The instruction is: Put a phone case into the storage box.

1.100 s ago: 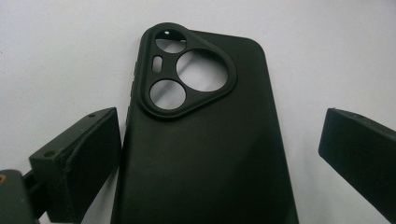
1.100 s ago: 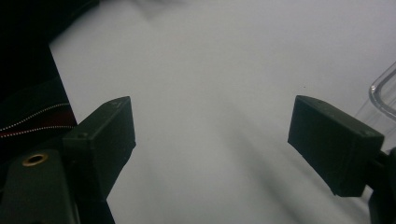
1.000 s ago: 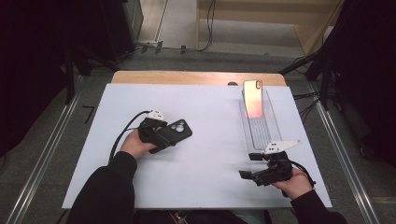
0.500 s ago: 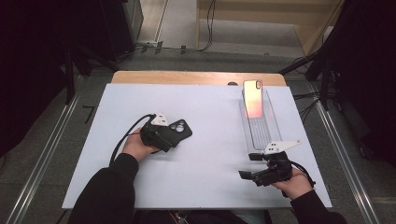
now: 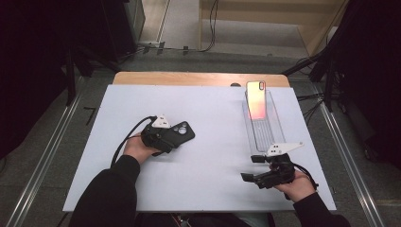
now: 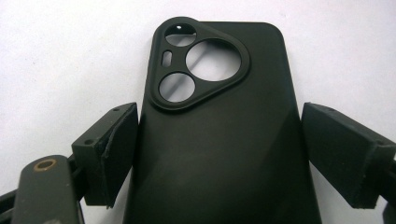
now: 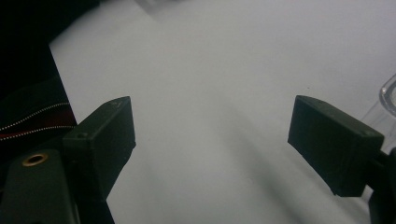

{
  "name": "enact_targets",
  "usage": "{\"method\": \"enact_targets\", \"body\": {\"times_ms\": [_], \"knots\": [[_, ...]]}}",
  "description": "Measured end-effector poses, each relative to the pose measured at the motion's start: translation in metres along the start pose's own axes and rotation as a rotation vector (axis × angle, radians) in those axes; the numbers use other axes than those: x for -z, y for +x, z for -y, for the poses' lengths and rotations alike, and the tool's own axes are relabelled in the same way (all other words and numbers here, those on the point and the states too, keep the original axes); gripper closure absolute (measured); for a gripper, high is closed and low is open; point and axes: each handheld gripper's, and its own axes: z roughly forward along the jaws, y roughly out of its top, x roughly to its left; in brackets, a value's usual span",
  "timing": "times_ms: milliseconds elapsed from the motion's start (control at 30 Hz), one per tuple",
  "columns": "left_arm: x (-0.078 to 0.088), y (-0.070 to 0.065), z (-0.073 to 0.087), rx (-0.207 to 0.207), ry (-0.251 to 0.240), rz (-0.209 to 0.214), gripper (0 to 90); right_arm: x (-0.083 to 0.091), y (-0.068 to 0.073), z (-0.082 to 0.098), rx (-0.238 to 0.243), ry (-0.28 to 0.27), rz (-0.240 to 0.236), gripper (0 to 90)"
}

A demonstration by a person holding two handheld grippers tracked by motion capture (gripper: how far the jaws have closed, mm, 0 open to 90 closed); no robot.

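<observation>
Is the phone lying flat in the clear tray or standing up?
Standing up, tilted: the phone leans at the far end of the clear tray, its lower end inside.

I work in a recording studio or lab, not a home: my white table [image 5: 208,123] stands between black curtains [image 5: 42,61], with metal floor rails [image 5: 45,165], loose cables [image 5: 208,28] and a wooden platform [image 5: 265,7] behind.

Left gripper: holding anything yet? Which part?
Not gripped yet. The left gripper straddles the black phone case at its long edges; its jaws have just been closing, with a gap at one pad.
</observation>
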Motion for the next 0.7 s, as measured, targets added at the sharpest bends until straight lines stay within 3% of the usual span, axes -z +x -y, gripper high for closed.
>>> {"method": "enact_targets", "body": {"times_ms": [200, 300, 467, 600, 700], "knots": [[0.001, 0.001, -0.001, 0.019, -0.004, 0.0, 15.4, 0.001, 0.0, 0.0, 0.001, -0.007, -0.002, 13.2], [0.004, 0.004, -0.001, 0.055, -0.012, 0.015, 15.5, 0.001, 0.0, 0.0, 0.0, -0.008, -0.001, 13.2], [0.017, 0.004, -0.007, 0.094, -0.066, 0.029, 15.5, 0.002, 0.0, -0.001, 0.003, -0.018, -0.002, 13.2], [0.027, -0.001, -0.013, 0.109, -0.083, 0.029, 15.5, 0.002, 0.0, -0.001, 0.003, -0.025, -0.002, 13.2], [0.034, -0.006, -0.017, 0.106, -0.093, 0.055, 15.4, 0.003, 0.001, -0.001, 0.008, -0.03, 0.0, 13.2]]}}
